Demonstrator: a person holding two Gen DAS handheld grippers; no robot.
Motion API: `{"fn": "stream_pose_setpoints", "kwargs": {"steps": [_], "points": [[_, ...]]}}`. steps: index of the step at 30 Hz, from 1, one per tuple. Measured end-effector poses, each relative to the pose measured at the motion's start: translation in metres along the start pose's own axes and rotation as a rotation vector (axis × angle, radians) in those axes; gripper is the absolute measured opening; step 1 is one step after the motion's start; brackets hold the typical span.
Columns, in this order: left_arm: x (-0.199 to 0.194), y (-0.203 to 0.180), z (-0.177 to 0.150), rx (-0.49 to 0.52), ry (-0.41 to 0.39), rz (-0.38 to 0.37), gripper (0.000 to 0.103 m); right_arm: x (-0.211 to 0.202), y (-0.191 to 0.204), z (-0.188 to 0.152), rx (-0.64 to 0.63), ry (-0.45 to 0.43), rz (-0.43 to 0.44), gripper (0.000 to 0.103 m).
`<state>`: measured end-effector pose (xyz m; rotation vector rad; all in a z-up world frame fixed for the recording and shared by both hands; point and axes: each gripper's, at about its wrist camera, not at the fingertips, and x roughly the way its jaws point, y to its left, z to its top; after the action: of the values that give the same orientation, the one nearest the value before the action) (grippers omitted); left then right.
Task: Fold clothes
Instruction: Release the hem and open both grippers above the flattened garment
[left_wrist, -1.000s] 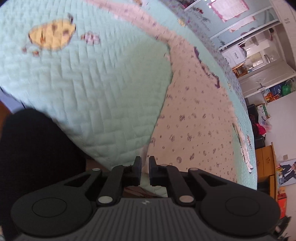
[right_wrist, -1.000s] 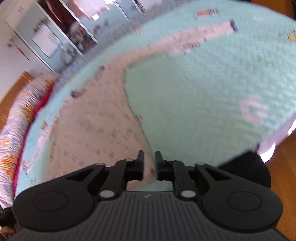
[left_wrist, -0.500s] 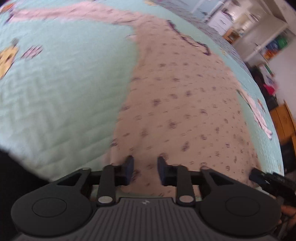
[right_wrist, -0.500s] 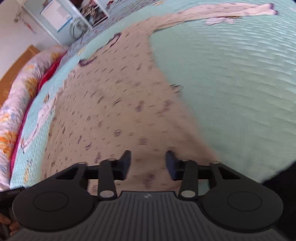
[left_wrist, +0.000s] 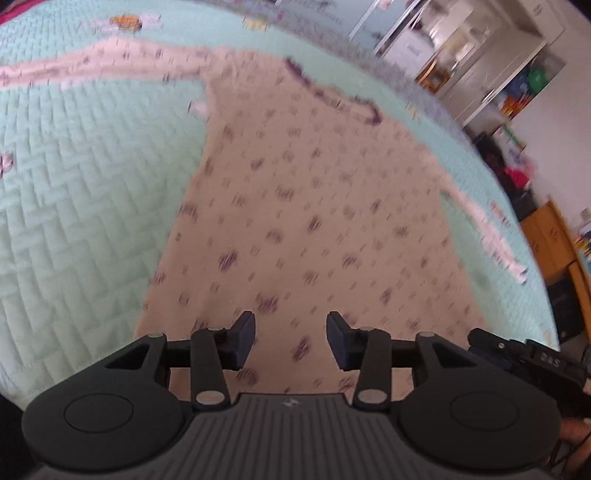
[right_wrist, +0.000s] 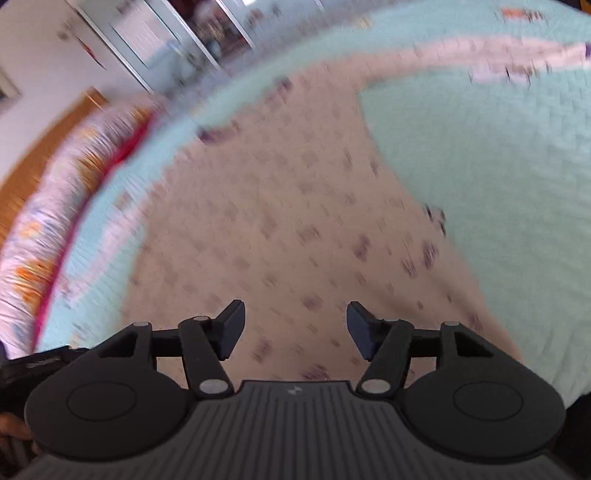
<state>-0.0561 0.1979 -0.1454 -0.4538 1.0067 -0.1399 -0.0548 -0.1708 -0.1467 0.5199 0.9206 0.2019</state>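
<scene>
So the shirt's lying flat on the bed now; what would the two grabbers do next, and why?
Probably reach for a sleeve to fold it inward. The patterned shirt lies spread flat on the green quilt, both sleeves stretched out sideways. The left gripper and right gripper hover near its hem, jaws opening, nothing pinched between them, so the laying-out looks finished.

beige purple-flecked shirt (left_wrist: 317, 206) on mint-green quilted bedspread (left_wrist: 85, 184).

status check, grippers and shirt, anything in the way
Left gripper opening, nothing between fingers. Right gripper opening, also empty. Shirt flat on bed, sleeves spread out. Nothing in the way.
</scene>
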Motion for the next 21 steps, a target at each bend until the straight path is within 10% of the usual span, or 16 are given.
{"fn": "stream_pose_setpoints", "kwargs": {"steps": [2,11,21], "points": [[-0.011,0.016,-0.009,-0.041,-0.020,-0.018,0.041,-0.002,-0.022,0.000,0.059,0.014,-0.017,0.047],[-0.040,-0.007,0.013,-0.006,-0.165,-0.017,0.049,-0.076,-0.061,0.035,0.108,-0.295,-0.149,0.069],[-0.018,-0.019,0.013,-0.013,-0.081,0.030,0.051,-0.075,-0.208,0.120,0.617,-0.566,-0.100,0.070]]}}
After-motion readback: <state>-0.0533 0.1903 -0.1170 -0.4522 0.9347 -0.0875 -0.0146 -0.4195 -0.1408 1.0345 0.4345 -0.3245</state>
